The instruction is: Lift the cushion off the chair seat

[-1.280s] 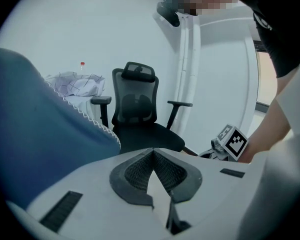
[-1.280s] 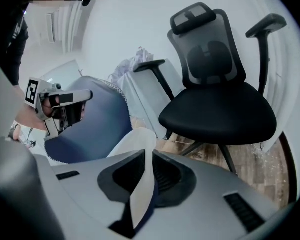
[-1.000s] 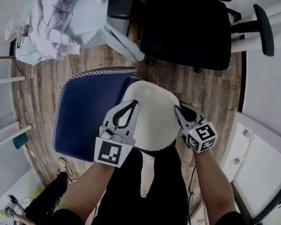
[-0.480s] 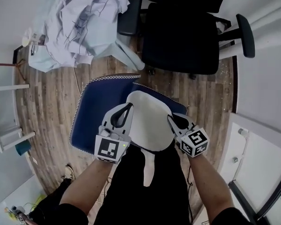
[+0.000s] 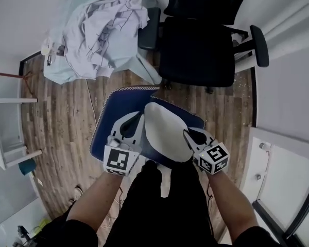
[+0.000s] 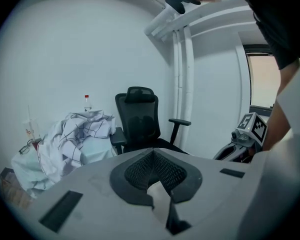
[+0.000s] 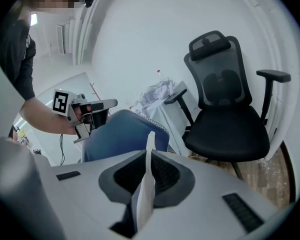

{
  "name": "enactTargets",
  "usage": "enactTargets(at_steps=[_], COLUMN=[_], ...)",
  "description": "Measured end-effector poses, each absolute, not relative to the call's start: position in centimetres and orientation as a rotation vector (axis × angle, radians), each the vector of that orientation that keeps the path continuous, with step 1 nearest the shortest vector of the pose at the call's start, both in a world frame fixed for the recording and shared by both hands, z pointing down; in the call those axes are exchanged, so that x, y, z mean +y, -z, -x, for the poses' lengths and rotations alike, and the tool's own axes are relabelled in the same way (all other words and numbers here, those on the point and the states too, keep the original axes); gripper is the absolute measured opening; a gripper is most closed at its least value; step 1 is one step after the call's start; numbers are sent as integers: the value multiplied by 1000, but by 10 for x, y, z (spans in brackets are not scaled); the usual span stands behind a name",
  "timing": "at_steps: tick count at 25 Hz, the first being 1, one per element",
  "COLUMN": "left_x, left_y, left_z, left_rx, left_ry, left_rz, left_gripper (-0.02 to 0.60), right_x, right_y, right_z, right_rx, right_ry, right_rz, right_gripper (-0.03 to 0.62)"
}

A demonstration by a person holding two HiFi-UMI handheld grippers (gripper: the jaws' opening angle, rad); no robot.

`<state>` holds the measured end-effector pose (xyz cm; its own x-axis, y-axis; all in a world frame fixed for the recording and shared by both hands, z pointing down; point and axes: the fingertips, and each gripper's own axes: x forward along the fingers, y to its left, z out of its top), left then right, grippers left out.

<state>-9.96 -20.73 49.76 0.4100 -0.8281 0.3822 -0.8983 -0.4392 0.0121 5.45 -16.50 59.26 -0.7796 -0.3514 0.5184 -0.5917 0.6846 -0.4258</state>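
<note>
Cushion (image 5: 165, 133) pinched at opposite edges, left claw (image 5: 136, 120) and right claw (image 5: 190, 134) each clamped narrow on it

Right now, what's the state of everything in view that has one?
cushion: clamped at both edges, held up
left claw: shut on cushion
right claw: shut on cushion
blue chair seat: partly hidden under cushion
office chair: upright, empty
cloth: crumpled in a heap
</note>
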Motion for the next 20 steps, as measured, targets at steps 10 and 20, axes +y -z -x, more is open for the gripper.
enactTargets(at_steps=[10,20], left_x=[-185,-157], left_y=[-458,-426], left_z=[106,106], left_rx=[-1564,-1570], left_ry=[-393,-348], left_rz=[-2456,-2508], left_gripper=[5,5], right_x=[-143,-127], right_y=[-548,-507], right_z=[-52,-64], right_rx=[-2529,-2546], right_ry=[-768,-692], right_rz=[-749,-832], right_gripper=[34,32])
